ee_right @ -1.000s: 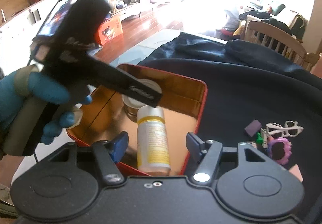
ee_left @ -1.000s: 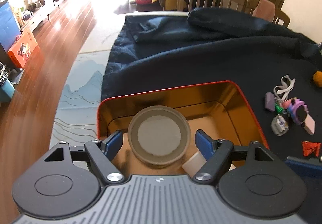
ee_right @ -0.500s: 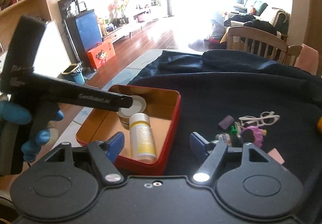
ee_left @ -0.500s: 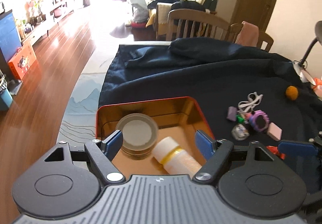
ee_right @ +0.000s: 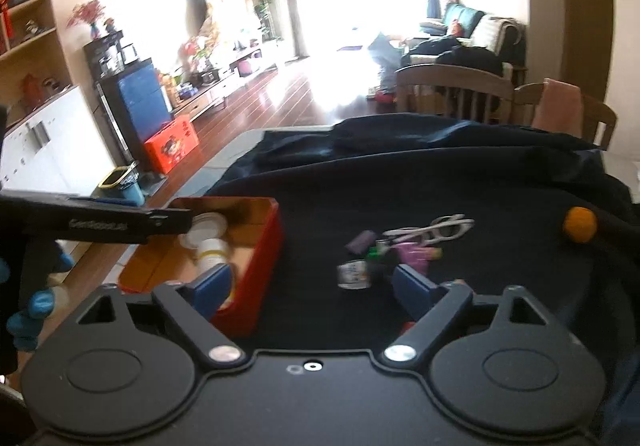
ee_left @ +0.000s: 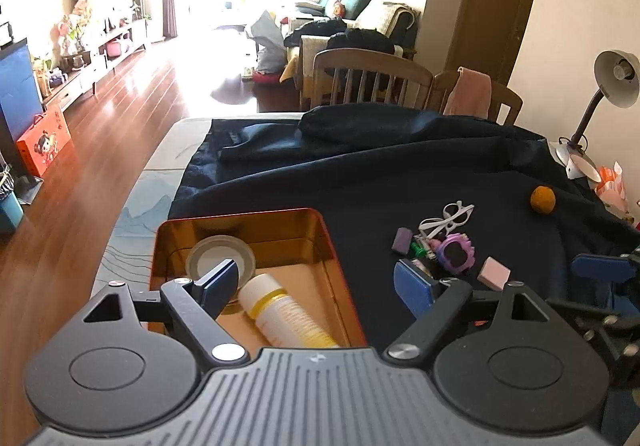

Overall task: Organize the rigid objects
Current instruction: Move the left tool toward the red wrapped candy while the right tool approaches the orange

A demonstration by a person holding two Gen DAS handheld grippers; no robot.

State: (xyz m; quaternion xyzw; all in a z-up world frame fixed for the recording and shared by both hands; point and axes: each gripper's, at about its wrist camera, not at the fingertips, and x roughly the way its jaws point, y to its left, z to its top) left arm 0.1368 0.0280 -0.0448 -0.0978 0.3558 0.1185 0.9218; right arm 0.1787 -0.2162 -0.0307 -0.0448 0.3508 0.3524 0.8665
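left gripper (ee_left: pixel 316 284): jaws were opening, wide, nothing between the pads; it hung over the right wall of the tin, lower centre of the left wrist view.
right gripper (ee_right: pixel 312 286): jaws were opening, wide, empty; aimed at the loose clutter on the dark cloth (ee_right: pixel 460 189), centre of its view.
tin (ee_left: pixel 332 246): red outside, gold inside, lower left of frame on the table; held a round lidded jar (ee_left: pixel 220 258) at the back and a white bottle (ee_left: pixel 284 316) in front, just beside it.
bottle axis: lay on its side, long axis diagonal, cap toward upper left, base toward lower right, partly hidden by the gripper body.
remaining pile: small white jar (ee_right: pixel 354 274), purple block (ee_left: pixel 402 240), white toy glasses (ee_left: pixel 448 214), purple flower toy (ee_left: pixel 456 254), pink block (ee_left: pixel 495 273), orange ball (ee_left: pixel 543 199) well apart at right.
risk 1: the bottle could roll if the tin were bumped; both grippers were near its wall.
risk 2: pile items touched or overlapped; a wide grab could drag a neighbour or snag the glasses.
risk 3: the right view was blurred, so the aim on small items looked uncertain.
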